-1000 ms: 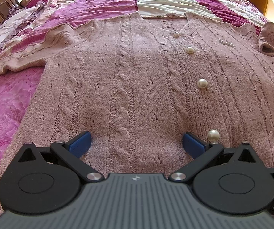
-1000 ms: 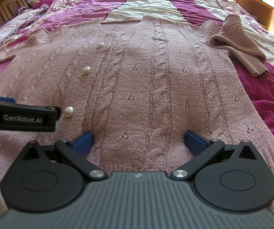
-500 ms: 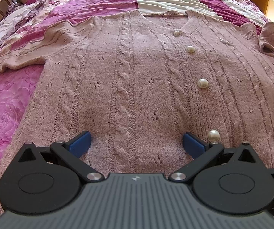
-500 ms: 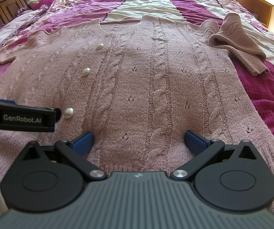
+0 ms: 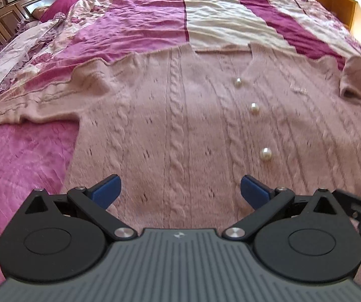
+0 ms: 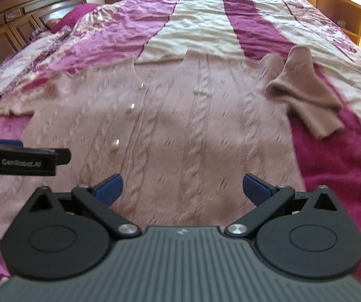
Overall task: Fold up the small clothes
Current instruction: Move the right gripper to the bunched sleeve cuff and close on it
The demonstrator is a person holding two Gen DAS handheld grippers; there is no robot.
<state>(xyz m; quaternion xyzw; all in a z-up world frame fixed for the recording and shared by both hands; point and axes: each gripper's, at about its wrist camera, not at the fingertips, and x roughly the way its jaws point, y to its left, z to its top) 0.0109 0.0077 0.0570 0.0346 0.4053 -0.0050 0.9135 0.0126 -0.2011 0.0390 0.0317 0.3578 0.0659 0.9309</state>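
The left tongs (image 5: 179, 188) stood wide open with nothing between their blue fingertips (image 5: 106, 188), poised over the lower part of a pink cable-knit cardigan (image 5: 180, 125). The right tongs (image 6: 183, 188) were spread just as wide and likewise empty, over the same hem, just to the right of the left pair (whose black side showed at the edge of the right view). Ahead of both, the cardigan lay flat and face up on the bed (image 5: 205, 25), pearl buttons (image 5: 266, 154) running up its front between the two tongs. Its right sleeve (image 6: 306, 95) was folded back beyond the right tongs; the left sleeve (image 5: 29, 105) stretched away left.
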